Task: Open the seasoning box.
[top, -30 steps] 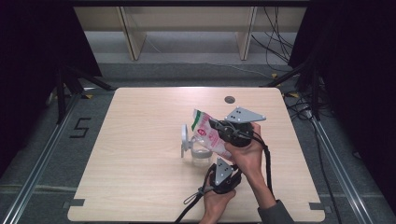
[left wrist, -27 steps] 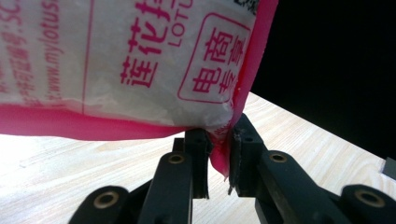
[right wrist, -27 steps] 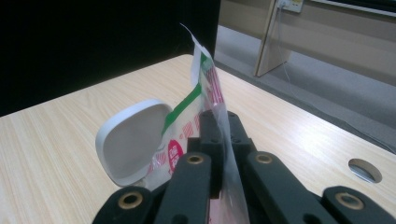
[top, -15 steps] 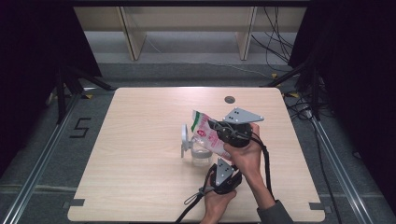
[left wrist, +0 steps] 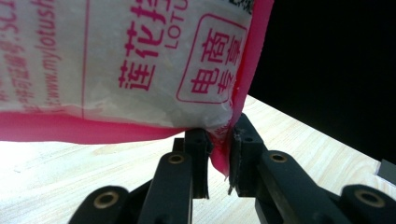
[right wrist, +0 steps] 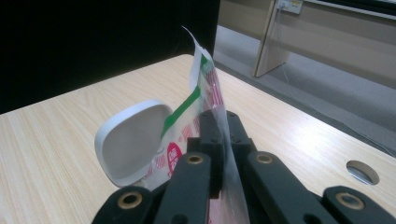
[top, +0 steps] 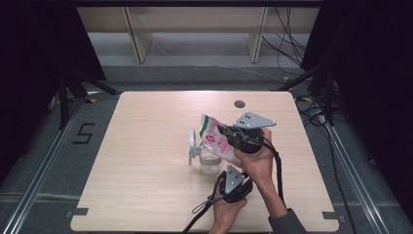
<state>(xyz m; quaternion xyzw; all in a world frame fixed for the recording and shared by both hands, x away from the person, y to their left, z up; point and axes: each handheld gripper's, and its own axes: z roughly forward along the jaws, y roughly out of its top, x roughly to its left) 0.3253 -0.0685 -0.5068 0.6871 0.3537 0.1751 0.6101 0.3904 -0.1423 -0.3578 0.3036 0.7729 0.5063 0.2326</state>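
The right gripper [right wrist: 223, 135] has its fingers [right wrist: 210, 140] clamped on the edge of the pink-and-white pouch [top: 216, 139]; the left gripper [left wrist: 219, 154] pinches the pouch's pink bottom corner from the 6 o'clock side. The pouch hangs tilted above a clear container [top: 209, 163] with a white flip lid [top: 193, 142] at the bench [top: 146, 170] centre. If the thin corner slips from the left fingers, the pouch could swing, knock the container over or spill its contents.
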